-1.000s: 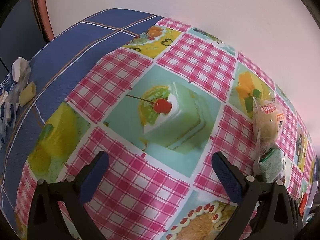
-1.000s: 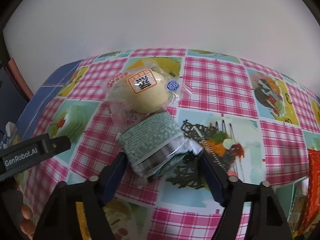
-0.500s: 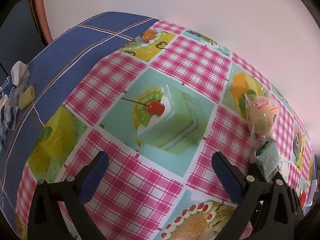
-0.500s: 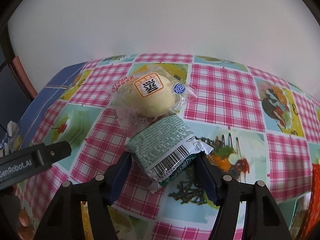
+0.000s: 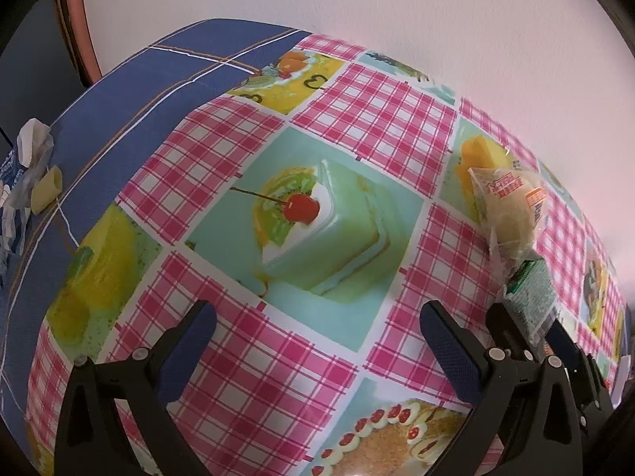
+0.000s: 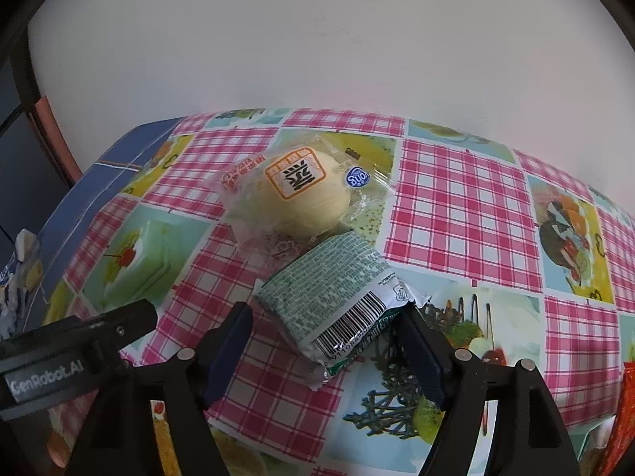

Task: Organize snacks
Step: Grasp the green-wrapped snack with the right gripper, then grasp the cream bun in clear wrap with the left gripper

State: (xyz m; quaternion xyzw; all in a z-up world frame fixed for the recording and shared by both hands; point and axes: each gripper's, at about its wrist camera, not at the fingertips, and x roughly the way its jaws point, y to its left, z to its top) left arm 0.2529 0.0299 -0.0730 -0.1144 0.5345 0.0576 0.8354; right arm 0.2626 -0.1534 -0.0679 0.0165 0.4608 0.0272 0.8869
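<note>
Pink-checked tablecloth [image 6: 456,206] carries our green packet [image 6: 337,297], touching the wrapped bun [image 6: 301,194]. Half a second ago our right gripper [image 6: 325,337] pinched it; now the jaws are opening, packet loose between them. Only the left view shows our left gripper [image 5: 317,337] wide, empty.

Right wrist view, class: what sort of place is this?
Probably a home dining or kitchen table: a dessert-print checked tablecloth against a plain wall, with a wrapped bun and green snack packet.
</note>
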